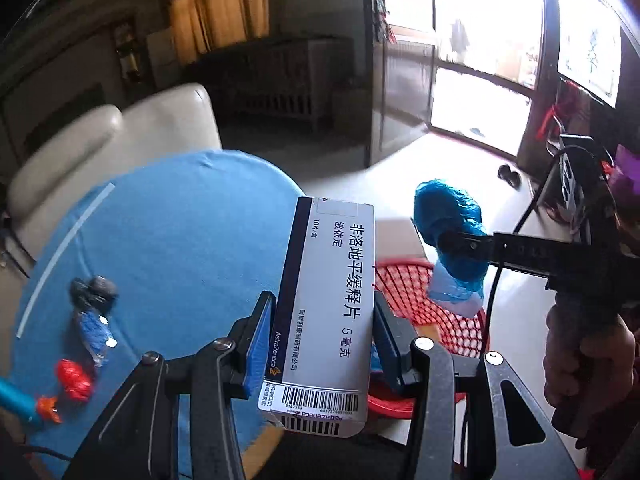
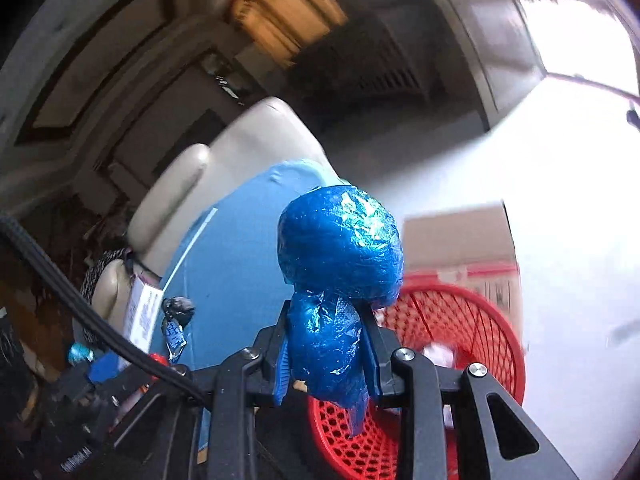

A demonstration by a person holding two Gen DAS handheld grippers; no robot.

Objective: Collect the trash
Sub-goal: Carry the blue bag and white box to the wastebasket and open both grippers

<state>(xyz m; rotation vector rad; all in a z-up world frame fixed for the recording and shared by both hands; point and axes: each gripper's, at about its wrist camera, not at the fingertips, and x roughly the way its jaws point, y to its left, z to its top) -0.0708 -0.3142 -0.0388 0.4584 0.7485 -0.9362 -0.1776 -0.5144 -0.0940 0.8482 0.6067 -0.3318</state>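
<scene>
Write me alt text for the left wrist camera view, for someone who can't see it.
The left gripper clamps a white cardboard medicine box at the edge of a round blue table. To the right, the right gripper holds a crumpled blue plastic bag above a red mesh basket on the floor.

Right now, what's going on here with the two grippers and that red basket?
A person is clearing trash off the blue table. The left gripper is clamped on a white medicine box; the right gripper pinches a tied blue plastic bag. Both are held near the red mesh basket on the floor, nothing dropped yet.
</scene>
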